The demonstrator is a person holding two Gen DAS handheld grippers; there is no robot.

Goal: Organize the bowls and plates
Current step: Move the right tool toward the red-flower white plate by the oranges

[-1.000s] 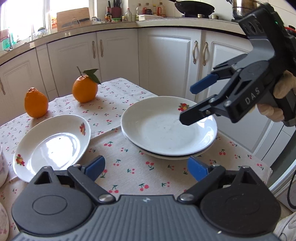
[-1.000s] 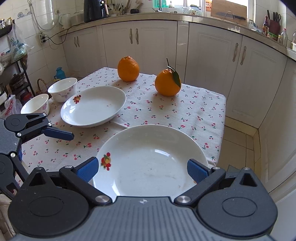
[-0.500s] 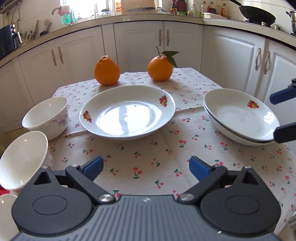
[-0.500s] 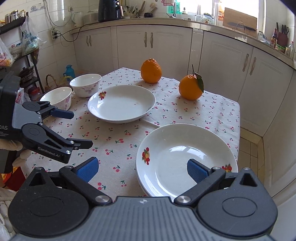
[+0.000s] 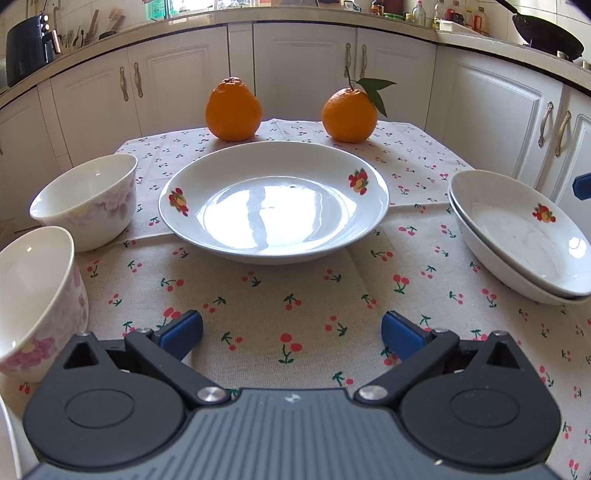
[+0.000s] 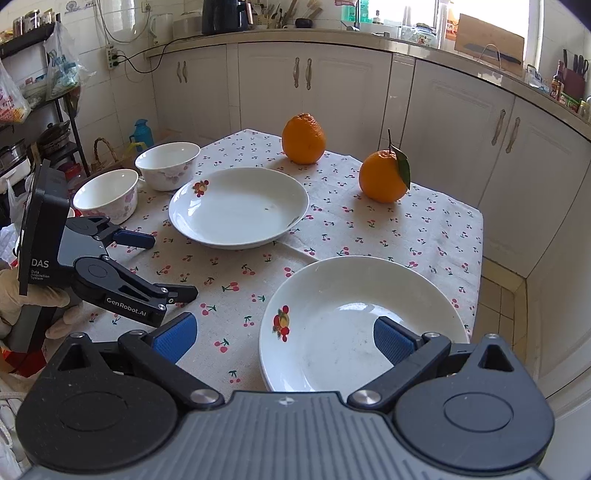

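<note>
Swinging leftward since the earlier frames, the left gripper [image 5: 291, 332] now faces the single plate [image 5: 273, 201] squarely, both bowls showing in its view, while the right gripper [image 6: 282, 334] has drawn back so its right pad hangs over the stacked plates [image 6: 364, 321]. Both grippers have their blue pads spread wide with nothing between them.

A cherry-print tablecloth [image 5: 295, 295] covers the table, creased across its middle. White cabinets [image 5: 303, 70] wrap round the room under a pale countertop, with a dark pan [image 5: 546, 35] on the counter at far right and a wooden board [image 6: 489, 42] by the window.

From left to right in the left wrist view: two white bowls with faint purple flowers, the near bowl [image 5: 35, 299] and the far bowl [image 5: 86, 201], close together but apart; one plate alone in the middle; two plates nested at the right edge of the cloth. That makes three plates and two bowls. Behind the middle plate sit two oranges, the plain orange [image 5: 233, 109] and the leafed orange [image 5: 349, 115], well apart.
</note>
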